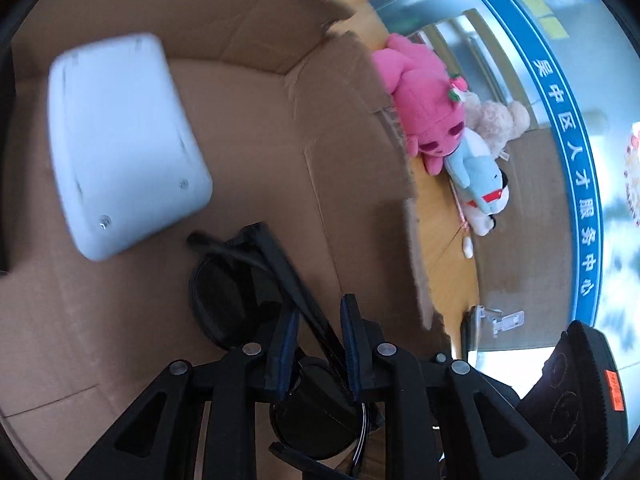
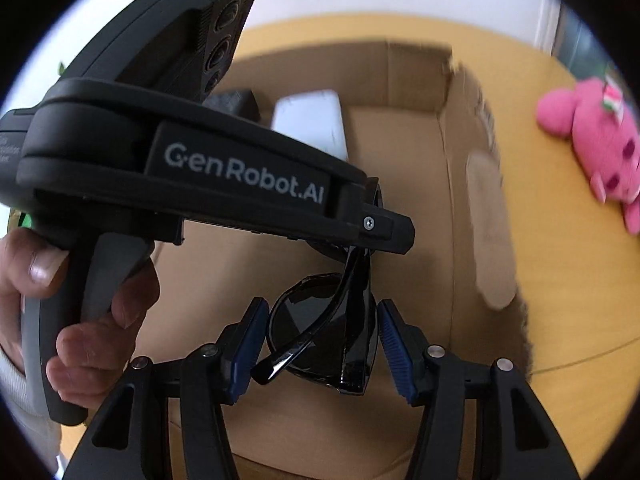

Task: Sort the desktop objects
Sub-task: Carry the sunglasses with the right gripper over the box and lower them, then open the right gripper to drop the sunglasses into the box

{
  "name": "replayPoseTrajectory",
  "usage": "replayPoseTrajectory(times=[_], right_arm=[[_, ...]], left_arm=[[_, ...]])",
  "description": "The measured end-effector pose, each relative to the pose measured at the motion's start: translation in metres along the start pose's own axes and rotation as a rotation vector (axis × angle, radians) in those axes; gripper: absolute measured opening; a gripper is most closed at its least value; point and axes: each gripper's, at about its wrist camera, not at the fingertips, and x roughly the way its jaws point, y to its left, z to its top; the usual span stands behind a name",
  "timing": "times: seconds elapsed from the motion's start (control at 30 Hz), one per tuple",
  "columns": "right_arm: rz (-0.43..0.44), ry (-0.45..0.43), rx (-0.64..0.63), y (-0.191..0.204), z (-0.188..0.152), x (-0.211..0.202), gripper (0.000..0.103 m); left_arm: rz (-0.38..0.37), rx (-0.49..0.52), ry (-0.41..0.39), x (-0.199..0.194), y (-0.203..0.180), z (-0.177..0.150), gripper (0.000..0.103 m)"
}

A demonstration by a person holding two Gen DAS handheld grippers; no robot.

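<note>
**Sunglasses held by 2 grippers over an open cardboard box**

Left wrist view: the left gripper (image 1: 319, 344) has its 2 blue-padded fingers nearly together, pinching a temple arm of the black sunglasses (image 1: 240, 300). One dark lens lies ahead of the fingers and the other lies below them, close to the camera. Beneath is the brown floor of the cardboard box (image 1: 260, 152), in which a white rounded plastic object (image 1: 120, 140) rests toward the far left corner. Beyond the box's right wall, on the yellow table (image 1: 440, 216), lie a pink plush toy (image 1: 424, 100), a beige plush toy (image 1: 500, 120) and a blue-and-white plush toy (image 1: 480, 184), touching one another.

Right wrist view: the right gripper (image 2: 320, 340) stands about half open, its pads flanking the folded sunglasses (image 2: 340, 328); whether the pads press on the frame cannot be told. The left gripper's body (image 2: 200, 160), marked "GenRobot.AI", crosses the upper left, its handle gripped by a hand (image 2: 80, 300). The sunglasses hang from its tip above the box (image 2: 400, 152). The pink plush toy (image 2: 592, 140) lies on the table (image 2: 560, 280) to the right of the box.
</note>
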Motion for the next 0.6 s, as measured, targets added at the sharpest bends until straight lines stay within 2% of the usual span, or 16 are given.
replayPoseTrajectory(times=[0.07,0.2,0.23,0.3,0.37,0.5,0.57,0.6], right_arm=[[-0.005,0.016,0.014,-0.002,-0.001,0.002,0.055],[-0.030,0.052,0.019,-0.001,-0.004,0.004,0.055],[-0.032,0.054,0.024,-0.002,-0.006,0.004,0.056],[-0.026,0.048,0.049,-0.005,-0.010,0.000,0.056],[-0.012,0.035,0.070,-0.007,-0.014,-0.008,0.056],[-0.015,-0.037,0.040,0.003,-0.027,-0.040,0.068],[-0.039,-0.108,0.006,0.012,-0.035,-0.062,0.071],[-0.055,-0.163,-0.018,0.019,-0.042,-0.078,0.072]], left_arm=[[-0.013,-0.012,0.008,0.002,0.003,0.000,0.019],[0.019,0.008,0.030,0.002,-0.004,-0.001,0.021],[0.016,0.010,0.036,0.002,-0.005,-0.003,0.024],[0.018,0.009,0.022,-0.004,-0.009,-0.005,0.037],[0.048,0.020,-0.024,-0.017,-0.014,-0.011,0.054],[0.090,0.080,-0.143,-0.066,-0.031,-0.031,0.055],[0.165,0.114,-0.245,-0.099,-0.041,-0.048,0.058],[0.224,0.136,-0.322,-0.121,-0.047,-0.062,0.061]])
